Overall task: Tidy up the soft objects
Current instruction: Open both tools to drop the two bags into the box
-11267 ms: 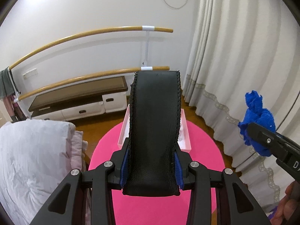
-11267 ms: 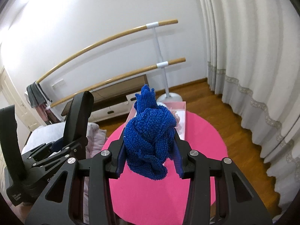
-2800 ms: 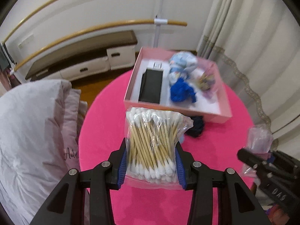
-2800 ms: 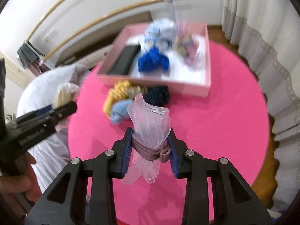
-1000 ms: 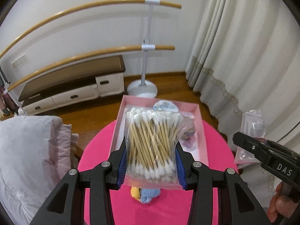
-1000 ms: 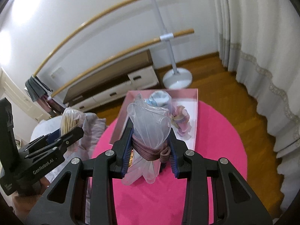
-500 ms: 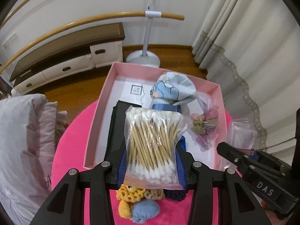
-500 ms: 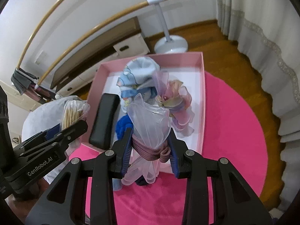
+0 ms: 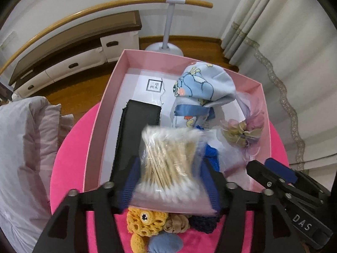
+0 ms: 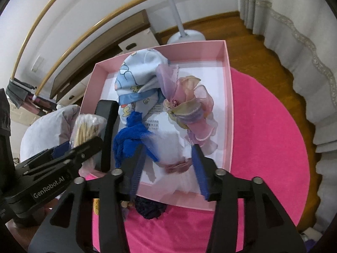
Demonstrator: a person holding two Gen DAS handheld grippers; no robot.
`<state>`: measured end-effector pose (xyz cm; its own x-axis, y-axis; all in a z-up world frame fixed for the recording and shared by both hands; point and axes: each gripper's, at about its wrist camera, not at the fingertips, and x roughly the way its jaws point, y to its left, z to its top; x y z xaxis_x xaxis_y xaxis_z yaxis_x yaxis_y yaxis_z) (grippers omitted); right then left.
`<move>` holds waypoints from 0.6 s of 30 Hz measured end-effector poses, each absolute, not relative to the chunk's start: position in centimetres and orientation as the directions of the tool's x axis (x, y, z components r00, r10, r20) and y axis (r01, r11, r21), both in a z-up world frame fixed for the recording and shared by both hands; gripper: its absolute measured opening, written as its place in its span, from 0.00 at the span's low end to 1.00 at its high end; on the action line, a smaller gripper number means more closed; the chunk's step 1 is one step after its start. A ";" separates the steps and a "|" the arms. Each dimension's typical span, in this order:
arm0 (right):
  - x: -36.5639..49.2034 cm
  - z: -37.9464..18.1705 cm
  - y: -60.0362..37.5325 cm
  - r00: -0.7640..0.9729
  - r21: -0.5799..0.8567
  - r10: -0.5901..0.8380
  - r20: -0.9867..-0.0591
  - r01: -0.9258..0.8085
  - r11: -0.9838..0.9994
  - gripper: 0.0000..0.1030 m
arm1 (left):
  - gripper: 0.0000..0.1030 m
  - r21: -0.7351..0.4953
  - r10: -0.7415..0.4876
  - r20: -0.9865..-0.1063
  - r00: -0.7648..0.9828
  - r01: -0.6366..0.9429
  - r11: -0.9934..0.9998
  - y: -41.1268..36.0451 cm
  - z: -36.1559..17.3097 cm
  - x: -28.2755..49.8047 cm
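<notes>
Fingers of two grippers opening, one swab bag (image 9: 168, 160) between, one pink box (image 10: 228, 97).

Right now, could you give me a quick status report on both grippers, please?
Left gripper opening, clear bag of cotton swabs dropping free. Right gripper opening, sheer white bundle loose between pads. Both over open pink box; nothing blocking.

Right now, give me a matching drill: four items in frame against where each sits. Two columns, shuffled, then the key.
Items
1. cotton swab bag
2. black pouch
3. orange crochet piece
4. blue knit piece

Places
A. on the pink tablecloth, outside the box
B. inside the pink box, along its left side
C. between the left gripper fingers, jaws opening
D. inside the box, next to the black pouch

Pairs: 1-C, 2-B, 3-A, 4-D
</notes>
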<state>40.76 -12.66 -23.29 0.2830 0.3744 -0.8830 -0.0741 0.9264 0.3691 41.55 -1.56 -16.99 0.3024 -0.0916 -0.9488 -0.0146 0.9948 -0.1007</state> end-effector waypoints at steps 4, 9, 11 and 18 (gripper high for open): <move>40.6 -22.8 -13.0 0.308 0.368 0.369 -0.877 -0.064 0.928 0.76 | 0.75 -0.077 -0.070 -0.937 0.342 -0.009 0.997 -1.5 -16.6 41.2; 40.2 -21.8 -13.9 0.348 0.365 0.358 -0.866 -0.047 0.930 0.99 | 0.86 -0.044 -0.041 -0.910 0.412 0.002 0.999 -1.1 -15.2 39.8; 39.9 -21.2 -14.3 0.364 0.364 0.352 -0.863 -0.037 0.931 1.00 | 0.87 -0.038 -0.036 -0.892 0.450 0.004 0.999 -0.7 -14.6 38.3; 37.9 -18.4 -15.4 0.427 0.375 0.348 -0.835 -0.020 0.927 1.00 | 0.96 -0.013 -0.026 -0.810 0.586 0.026 1.000 0.0 -8.6 32.1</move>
